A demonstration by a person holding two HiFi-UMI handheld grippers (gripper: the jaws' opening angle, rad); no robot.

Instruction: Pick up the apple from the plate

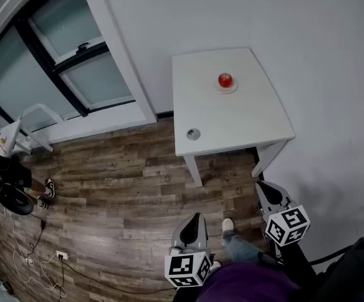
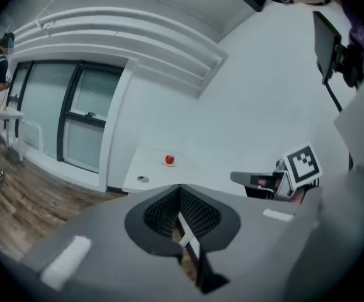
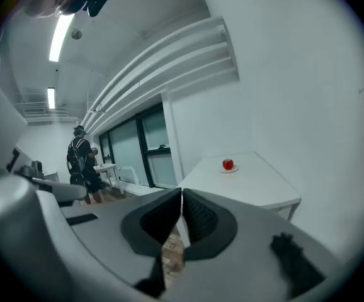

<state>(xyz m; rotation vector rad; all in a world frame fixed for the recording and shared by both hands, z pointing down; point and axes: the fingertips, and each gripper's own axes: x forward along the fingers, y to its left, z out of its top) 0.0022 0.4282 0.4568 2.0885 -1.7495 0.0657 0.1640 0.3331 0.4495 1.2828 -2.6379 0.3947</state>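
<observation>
Head view, with both gripper views. The apple [image 1: 225, 79], red and upright, sits on a small white plate [image 1: 227, 89] on the far part of a square white table [image 1: 232, 121] that stands against the white wall [image 1: 320, 55]. A small round grey object [image 1: 193, 133] lies near the table's near left corner, well apart from the plate; what it is cannot be made out. Both grippers are held low in the near foreground, short of the table and well apart from the apple. The left gripper [image 1: 194, 219] is over the wood floor [image 1: 119, 194], its marker cube [image 1: 188, 268] at the near edge of the view. The right gripper [image 1: 268, 187] is near the table's near right leg, with its marker cube [image 1: 287, 225] just behind it. In the left gripper view the two dark ribbed pads [image 2: 198, 214] meet at the tips with nothing between them. In the right gripper view the pads [image 3: 201, 216] are likewise pressed together and empty, and the apple shows beyond them on its plate. A glazed window wall [image 1: 62, 61] fills the far left of the room. A person [image 3: 79, 156] stands in front of it, far to the left, beside a small white stand [image 1: 28, 131].
</observation>
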